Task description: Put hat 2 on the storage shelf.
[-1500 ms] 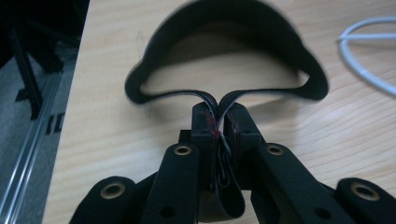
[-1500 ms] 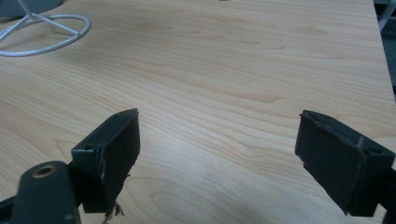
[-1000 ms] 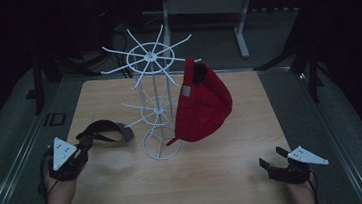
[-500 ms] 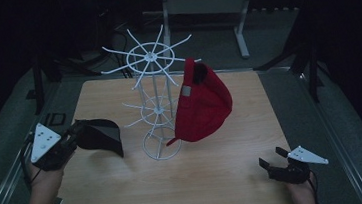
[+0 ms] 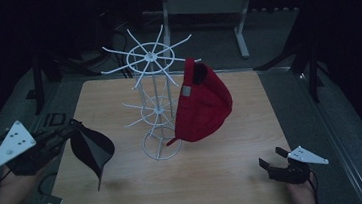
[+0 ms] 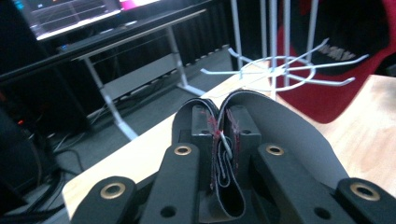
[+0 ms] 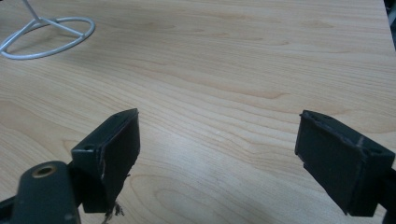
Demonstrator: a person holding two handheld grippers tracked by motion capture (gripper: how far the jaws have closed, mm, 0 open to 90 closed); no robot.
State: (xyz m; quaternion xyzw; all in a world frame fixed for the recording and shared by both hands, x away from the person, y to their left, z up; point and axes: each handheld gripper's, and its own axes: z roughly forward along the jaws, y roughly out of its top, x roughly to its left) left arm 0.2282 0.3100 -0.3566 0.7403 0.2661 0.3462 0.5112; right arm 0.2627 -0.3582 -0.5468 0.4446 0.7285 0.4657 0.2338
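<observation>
My left hand-held gripper (image 6: 223, 140) pinches the black cap (image 5: 92, 149) by its strap. It looks soft and light, drooping below. My right hand-held gripper (image 7: 233, 154) stands spread, empty.

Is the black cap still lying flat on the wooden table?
No, the black cap hangs off the table, pinched at its strap by the shut left gripper.
</observation>
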